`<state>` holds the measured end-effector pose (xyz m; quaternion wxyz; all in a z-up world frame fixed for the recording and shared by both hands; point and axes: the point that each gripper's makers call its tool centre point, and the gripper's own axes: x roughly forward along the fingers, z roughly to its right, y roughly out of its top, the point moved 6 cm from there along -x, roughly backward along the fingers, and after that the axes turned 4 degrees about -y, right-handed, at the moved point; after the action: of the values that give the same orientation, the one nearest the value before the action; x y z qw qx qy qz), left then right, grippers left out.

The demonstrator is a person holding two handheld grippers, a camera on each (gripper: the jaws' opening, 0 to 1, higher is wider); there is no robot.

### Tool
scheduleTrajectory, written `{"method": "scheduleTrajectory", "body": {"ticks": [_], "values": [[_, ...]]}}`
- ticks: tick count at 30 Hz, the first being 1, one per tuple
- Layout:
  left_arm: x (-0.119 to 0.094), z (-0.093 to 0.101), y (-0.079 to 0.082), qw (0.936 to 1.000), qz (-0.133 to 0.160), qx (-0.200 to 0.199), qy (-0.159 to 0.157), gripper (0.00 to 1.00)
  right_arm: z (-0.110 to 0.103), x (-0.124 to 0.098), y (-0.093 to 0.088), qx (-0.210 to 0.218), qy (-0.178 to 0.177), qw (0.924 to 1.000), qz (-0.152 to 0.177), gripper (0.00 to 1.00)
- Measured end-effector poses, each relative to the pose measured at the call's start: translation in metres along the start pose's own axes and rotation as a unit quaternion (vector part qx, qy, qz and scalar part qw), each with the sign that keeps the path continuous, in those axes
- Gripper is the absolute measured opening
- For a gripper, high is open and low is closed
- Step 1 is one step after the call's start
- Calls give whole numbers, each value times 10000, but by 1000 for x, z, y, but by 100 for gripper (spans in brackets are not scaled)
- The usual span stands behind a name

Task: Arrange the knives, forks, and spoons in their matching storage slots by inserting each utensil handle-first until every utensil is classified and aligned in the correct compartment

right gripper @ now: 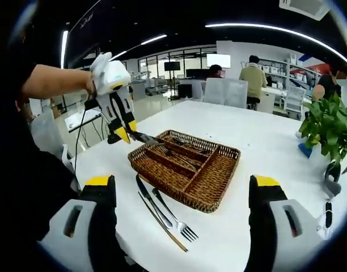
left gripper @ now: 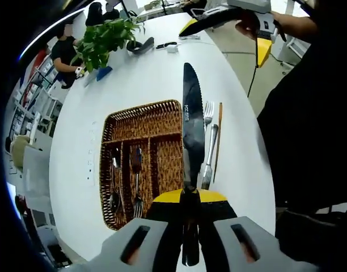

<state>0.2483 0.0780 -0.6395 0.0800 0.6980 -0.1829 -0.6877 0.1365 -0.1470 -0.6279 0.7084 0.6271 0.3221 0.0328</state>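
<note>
Left gripper (left gripper: 190, 226) clamped on knife (left gripper: 191, 122), blade over wicker tray (left gripper: 162, 122). White bench (left gripper: 145, 73) carries tray; spoon (left gripper: 114, 187) and fork (left gripper: 137, 187) in slots, another fork (left gripper: 208, 153) and chopstick (left gripper: 218, 139) just beside. Right gripper (right gripper: 182, 198) jaws apart, holding nothing.

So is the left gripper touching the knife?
Touching. In the left gripper view, the left gripper clamps the black knife by its handle, blade pointing away over the wicker tray.
</note>
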Motion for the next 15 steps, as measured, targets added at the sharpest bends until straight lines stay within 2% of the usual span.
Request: {"method": "scheduleTrajectory", "body": {"ticks": [4, 11, 15], "values": [[-4, -13, 0, 9999, -93, 114, 68, 5, 3, -2, -1, 44, -47, 10000, 8, 100], [-10, -38, 6, 9998, -85, 141, 123, 5, 13, -7, 1, 180, -210, 9996, 89, 100], [-10, -44, 6, 9998, -62, 114, 132, 6, 16, -10, 2, 158, -263, 9995, 80, 100]]}}
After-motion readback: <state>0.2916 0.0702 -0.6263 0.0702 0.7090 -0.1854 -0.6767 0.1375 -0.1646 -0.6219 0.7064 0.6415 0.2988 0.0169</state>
